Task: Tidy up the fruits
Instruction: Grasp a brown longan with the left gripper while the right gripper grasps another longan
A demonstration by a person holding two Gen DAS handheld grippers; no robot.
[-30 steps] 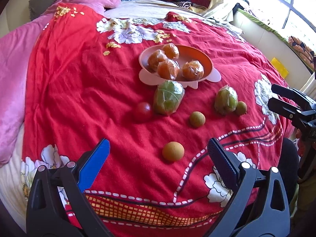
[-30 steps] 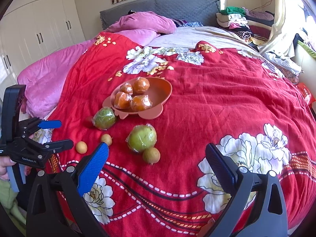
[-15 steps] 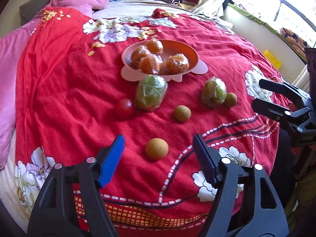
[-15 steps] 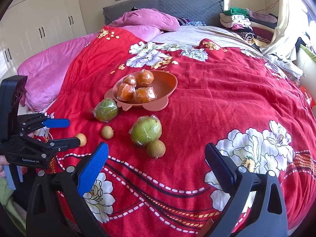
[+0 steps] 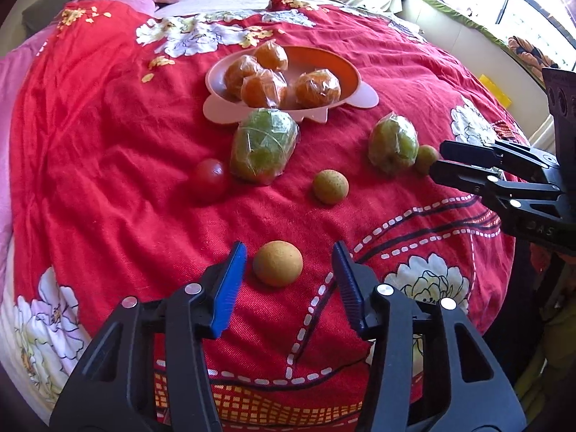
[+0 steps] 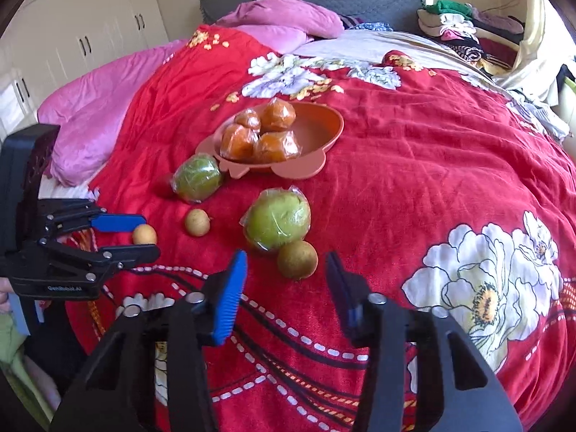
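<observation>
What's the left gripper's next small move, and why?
Probably close on the small tan fruit. The left gripper is open, with that fruit between its fingers, and neither appears to touch it yet.

Four oranges (image 5: 280, 82) (wrapped), two pears (image 5: 264, 145)

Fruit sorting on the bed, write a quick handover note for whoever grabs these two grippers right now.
Left gripper: open, straddling the nearest small tan fruit, not yet closed on it.
Right gripper: open, empty, lined up on the brown fruit beside a wrapped green fruit.
Done: four wrapped oranges sit in the pink bowl.
Left on the red blanket: two wrapped green fruits, three small round tan or brown fruits, and a red fruit.
</observation>
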